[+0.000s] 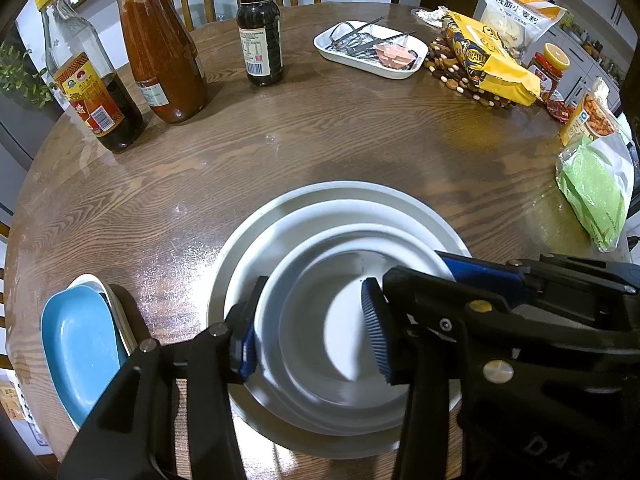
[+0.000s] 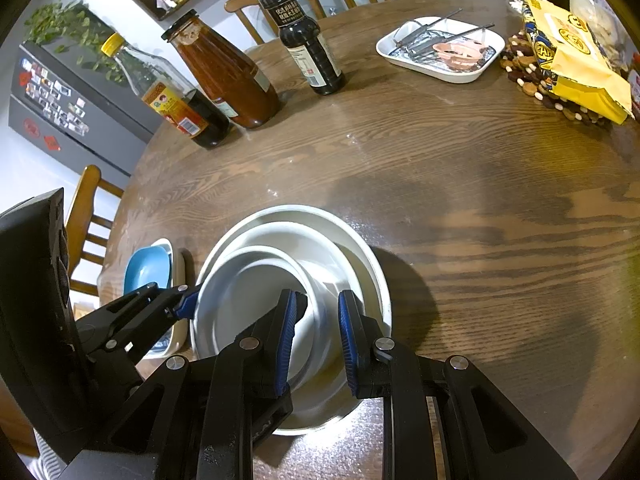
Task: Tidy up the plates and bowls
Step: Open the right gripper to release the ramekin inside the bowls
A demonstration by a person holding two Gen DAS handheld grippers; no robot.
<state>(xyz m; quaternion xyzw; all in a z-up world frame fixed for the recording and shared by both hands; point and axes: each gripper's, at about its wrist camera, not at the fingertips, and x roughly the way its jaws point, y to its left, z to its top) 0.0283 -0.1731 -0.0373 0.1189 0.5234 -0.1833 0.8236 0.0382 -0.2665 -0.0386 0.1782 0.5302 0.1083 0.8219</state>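
At the table's near edge, the left gripper [image 1: 312, 328], jaws apart, and the right gripper [image 2: 318, 344], clamped on its rim, seat the top bowl [image 1: 320, 312] in the nested stack [image 1: 340, 196]; next, both let go.

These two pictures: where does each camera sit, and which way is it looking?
Left wrist: on the left gripper, looking down at nested white bowls; its fingers straddle the inner bowl's near-left rim; the right gripper enters from the right.
Right wrist: on the right gripper, jaws around the bowls' right rims; the left gripper shows at left.
Shared: bowls, blue dish, bottles, white tray.
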